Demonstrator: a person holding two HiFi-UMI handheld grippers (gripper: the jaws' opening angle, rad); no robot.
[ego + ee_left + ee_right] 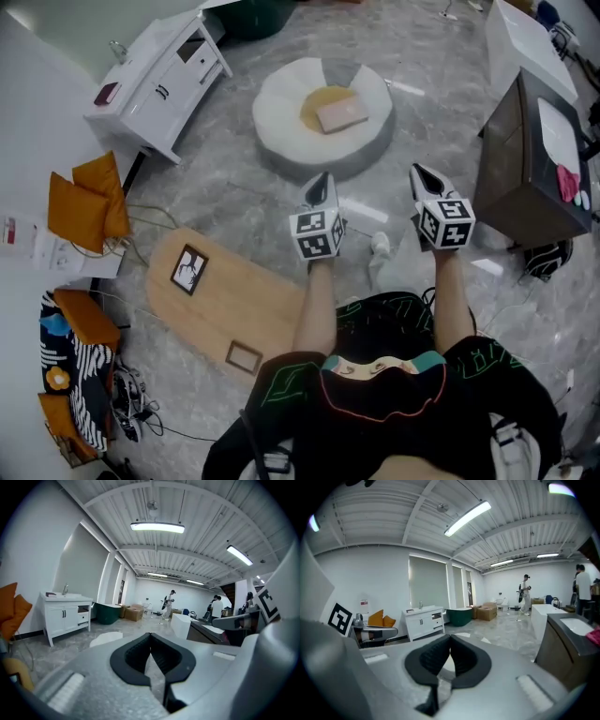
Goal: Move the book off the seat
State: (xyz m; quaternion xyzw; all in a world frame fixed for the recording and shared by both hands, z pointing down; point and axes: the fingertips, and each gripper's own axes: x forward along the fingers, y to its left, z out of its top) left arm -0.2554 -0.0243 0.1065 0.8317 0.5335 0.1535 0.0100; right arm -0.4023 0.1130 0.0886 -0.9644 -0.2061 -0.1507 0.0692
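A pale pink book point(341, 115) lies on the yellow cushion of a round white seat point(281, 112) on the floor, seen in the head view ahead of me. My left gripper point(322, 180) is held a little short of the seat's near edge, its jaws shut and empty. My right gripper point(419, 172) is level with it to the right, also shut with nothing in it. In the left gripper view the black jaw tips point(150, 636) meet, and a bit of the white seat point(106, 638) shows low beyond them. The right gripper point(450, 638) looks out across the room.
A dark cabinet point(530, 169) stands right of the seat. At the back left is a white vanity point(159, 80). A wooden board point(220, 295) lies on the floor to my left, beside orange cushions point(89, 202). People point(168, 604) stand far across the room.
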